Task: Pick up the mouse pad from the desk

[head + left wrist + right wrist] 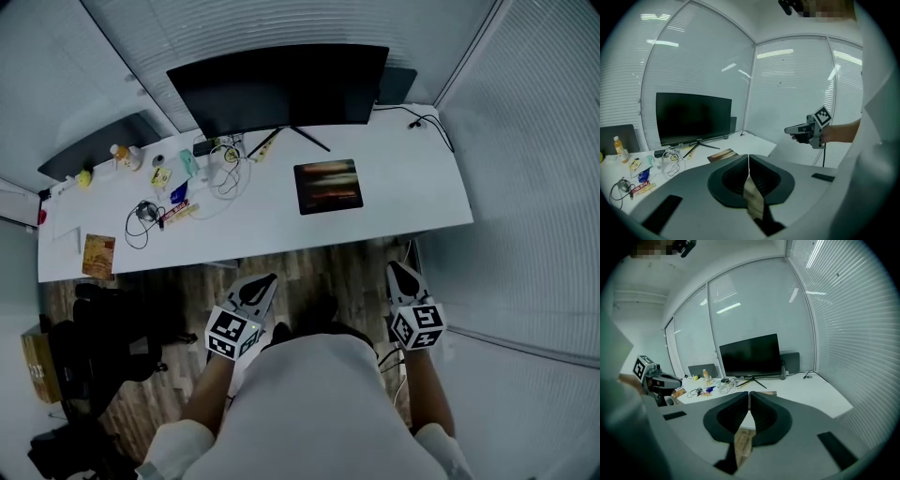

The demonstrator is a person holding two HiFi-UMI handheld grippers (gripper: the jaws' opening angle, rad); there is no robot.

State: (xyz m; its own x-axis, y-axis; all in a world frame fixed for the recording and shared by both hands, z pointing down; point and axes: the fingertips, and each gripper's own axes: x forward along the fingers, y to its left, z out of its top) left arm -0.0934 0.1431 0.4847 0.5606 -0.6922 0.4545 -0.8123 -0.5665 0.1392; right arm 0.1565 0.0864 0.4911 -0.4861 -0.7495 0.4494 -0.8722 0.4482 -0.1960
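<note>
White desk (412, 192): monitor (281, 89), mouse pad (328, 186)

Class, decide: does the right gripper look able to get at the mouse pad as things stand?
Probably yes. The right gripper hangs short of the desk, fingers shut, and bare desktop lies between its front edge and the mouse pad.

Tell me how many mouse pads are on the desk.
1. The mouse pad lies flat on the desk, in front of the monitor's right half. None looks hidden.
</note>
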